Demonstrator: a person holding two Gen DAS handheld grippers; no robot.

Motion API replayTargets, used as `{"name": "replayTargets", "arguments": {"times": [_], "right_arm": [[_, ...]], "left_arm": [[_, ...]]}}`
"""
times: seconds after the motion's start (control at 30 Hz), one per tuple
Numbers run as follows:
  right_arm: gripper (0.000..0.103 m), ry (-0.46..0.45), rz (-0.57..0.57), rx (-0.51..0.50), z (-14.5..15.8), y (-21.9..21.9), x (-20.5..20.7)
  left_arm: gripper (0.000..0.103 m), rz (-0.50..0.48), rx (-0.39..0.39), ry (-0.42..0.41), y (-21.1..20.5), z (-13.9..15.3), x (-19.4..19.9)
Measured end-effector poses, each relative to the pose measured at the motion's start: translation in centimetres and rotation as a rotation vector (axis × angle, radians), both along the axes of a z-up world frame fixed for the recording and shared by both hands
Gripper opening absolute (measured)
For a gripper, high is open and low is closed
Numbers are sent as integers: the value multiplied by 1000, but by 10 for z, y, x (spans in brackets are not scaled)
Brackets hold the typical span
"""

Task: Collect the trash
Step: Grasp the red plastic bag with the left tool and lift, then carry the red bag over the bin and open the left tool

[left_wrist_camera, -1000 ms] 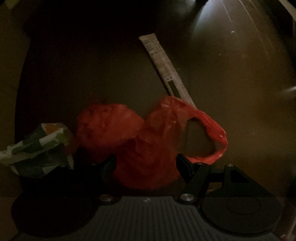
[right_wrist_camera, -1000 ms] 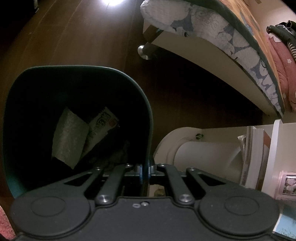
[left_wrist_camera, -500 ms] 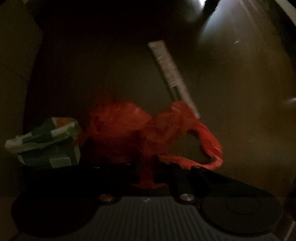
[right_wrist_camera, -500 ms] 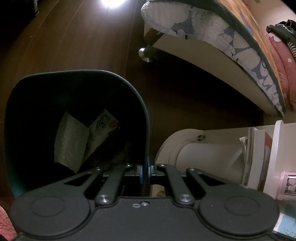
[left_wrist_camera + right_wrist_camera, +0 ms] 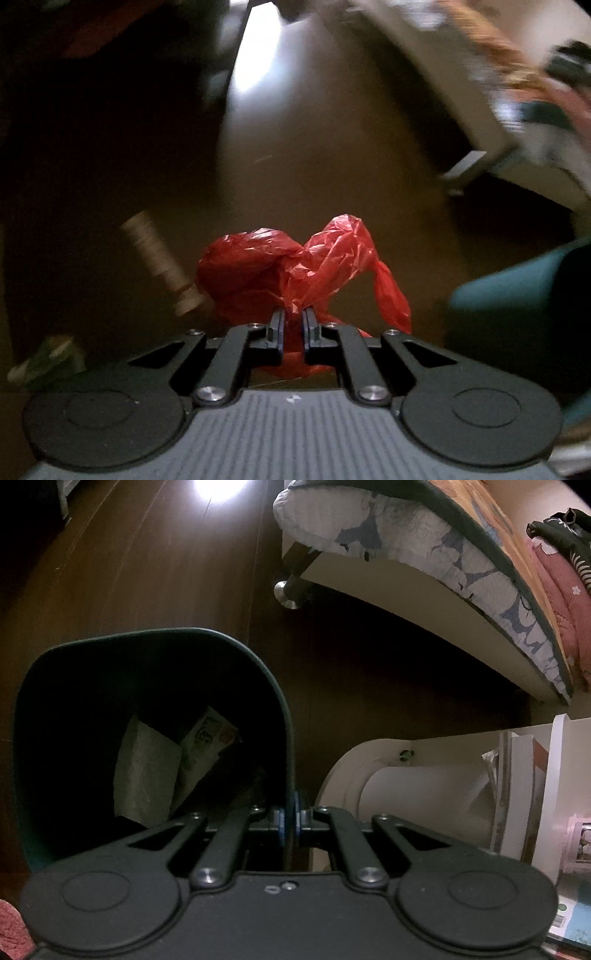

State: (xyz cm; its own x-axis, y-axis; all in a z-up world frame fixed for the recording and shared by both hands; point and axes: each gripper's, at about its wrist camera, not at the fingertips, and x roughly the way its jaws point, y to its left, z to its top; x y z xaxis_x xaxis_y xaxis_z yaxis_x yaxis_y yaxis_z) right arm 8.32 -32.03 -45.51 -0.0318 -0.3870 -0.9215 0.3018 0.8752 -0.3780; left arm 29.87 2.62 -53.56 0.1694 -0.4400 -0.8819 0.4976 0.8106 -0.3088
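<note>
Green bin [image 5: 155, 657] on the floor, right hand-held gripper [image 5: 290, 821] clamped on its rim; red plastic bag [image 5: 295, 269] off the floor, left hand-held gripper [image 5: 293, 325] pinching its bunched middle; looks light, limp, slippery; hold gathered folds.

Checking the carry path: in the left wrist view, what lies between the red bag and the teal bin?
Only bare brown floor shows between the red plastic bag, pinched in the left gripper, and the teal bin at right; that view is blurred.
</note>
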Motion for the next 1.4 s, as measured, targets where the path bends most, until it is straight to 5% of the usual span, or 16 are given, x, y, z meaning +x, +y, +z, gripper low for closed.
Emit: {"name": "replayTargets", "arguments": {"times": [0.23, 0.43, 0.8, 1.4], "right_arm": [[4, -4, 4, 1, 0, -1, 8], [4, -9, 12, 0, 0, 0, 14], [6, -19, 38, 3, 2, 7, 19], [6, -27, 40, 24, 4, 4, 19]], "left_arm": [[8, -256, -190, -56, -72, 78, -28], [8, -469, -267, -63, -127, 107, -72], [9, -673, -188, -18, -210, 59, -132], [9, -757, -42, 28, -266, 2, -149]]}}
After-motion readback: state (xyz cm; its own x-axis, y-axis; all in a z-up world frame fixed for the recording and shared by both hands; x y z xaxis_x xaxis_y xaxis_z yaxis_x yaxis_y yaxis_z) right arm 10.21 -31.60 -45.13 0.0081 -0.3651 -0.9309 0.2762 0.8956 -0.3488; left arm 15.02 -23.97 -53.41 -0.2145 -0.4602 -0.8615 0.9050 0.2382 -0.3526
